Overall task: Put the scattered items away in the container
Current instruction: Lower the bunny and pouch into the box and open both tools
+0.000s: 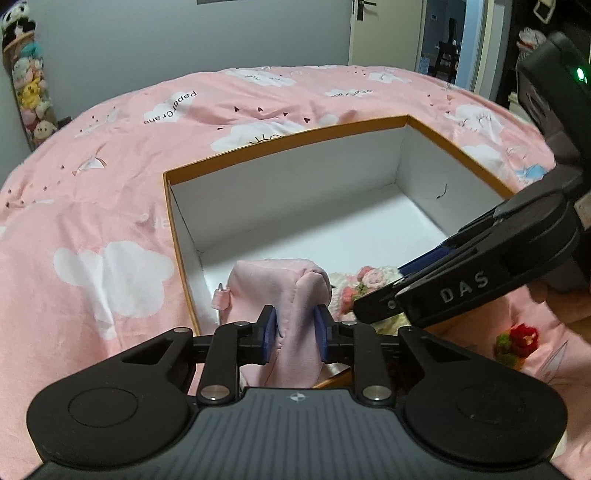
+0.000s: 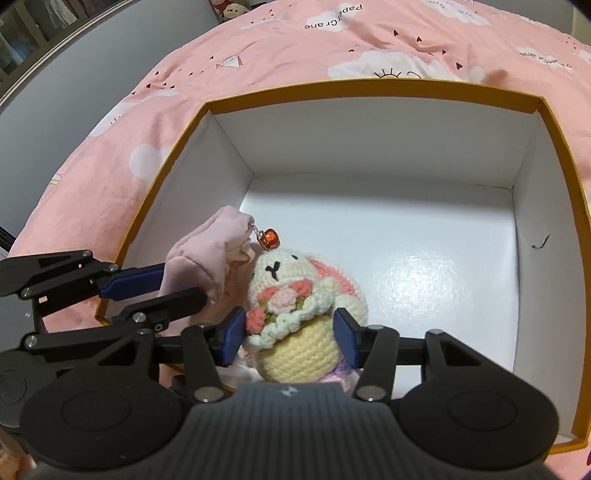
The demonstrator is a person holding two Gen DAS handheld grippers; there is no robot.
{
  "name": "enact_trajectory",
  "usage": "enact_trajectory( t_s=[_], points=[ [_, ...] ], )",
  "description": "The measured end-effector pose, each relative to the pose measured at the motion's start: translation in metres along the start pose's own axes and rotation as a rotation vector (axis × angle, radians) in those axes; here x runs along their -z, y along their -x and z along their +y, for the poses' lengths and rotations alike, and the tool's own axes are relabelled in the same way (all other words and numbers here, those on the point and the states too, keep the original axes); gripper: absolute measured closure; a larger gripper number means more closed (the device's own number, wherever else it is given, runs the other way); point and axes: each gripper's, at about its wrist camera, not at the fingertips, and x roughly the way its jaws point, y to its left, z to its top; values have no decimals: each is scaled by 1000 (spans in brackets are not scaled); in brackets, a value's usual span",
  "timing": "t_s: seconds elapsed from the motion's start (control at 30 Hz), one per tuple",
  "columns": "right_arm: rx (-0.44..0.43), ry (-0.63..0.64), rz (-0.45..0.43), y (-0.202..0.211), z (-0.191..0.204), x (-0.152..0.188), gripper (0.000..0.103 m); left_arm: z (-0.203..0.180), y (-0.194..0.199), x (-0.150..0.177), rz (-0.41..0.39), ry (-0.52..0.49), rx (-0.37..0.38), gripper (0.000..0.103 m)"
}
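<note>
An orange-rimmed box point(image 1: 288, 142) with a white inside lies open on the pink bedspread. My left gripper point(image 1: 295, 321) is shut on a soft pink pouch point(image 1: 273, 280) held over the box's near left corner. In the right wrist view the pouch point(image 2: 199, 254) carries a small red charm point(image 2: 268, 238), and the left gripper point(image 2: 183, 284) reaches in from the left. My right gripper point(image 2: 290, 332) has its blue pads against the base of a crochet bunny point(image 2: 284, 273) with a flower basket, low inside the box beside the pouch. The left wrist view shows this gripper point(image 1: 384, 288) and the bunny point(image 1: 354, 284) coming in from the right.
A red and green crochet piece point(image 1: 517, 341) lies on the bedspread point(image 1: 110, 221) right of the box. The box floor point(image 2: 406, 258) beyond the two toys is bare. A hanging column of plush toys point(image 1: 29, 85) and a door point(image 1: 384, 29) stand beyond the bed.
</note>
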Motion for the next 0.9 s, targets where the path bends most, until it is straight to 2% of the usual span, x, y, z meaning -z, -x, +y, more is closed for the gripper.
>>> enact_trajectory(
  t_s=[0.1, 0.23, 0.33, 0.43, 0.6, 0.77, 0.9],
  points=[
    [11, 5, -3, 2, 0, -2, 45, 3, -2, 0, 20, -8, 8, 77],
    [32, -1, -8, 3, -5, -5, 39, 18, -6, 1, 48, 43, 83, 78],
    [-4, -32, 27, -3, -12, -6, 37, 21, -9, 1, 64, 41, 104, 78],
    [-28, -65, 51, -12, -17, -6, 37, 20, -10, 0, 80, 33, 104, 78],
    [-23, -80, 38, -15, -16, -6, 45, 21, -6, -2, 113, 3, 99, 79],
    [-15, -283, -15, -15, -31, -6, 48, 20, 0, -3, 164, -10, 80, 81],
    [-70, -484, -33, -21, -41, -3, 48, 22, 0, -4, 181, 2, 77, 81]
  ],
)
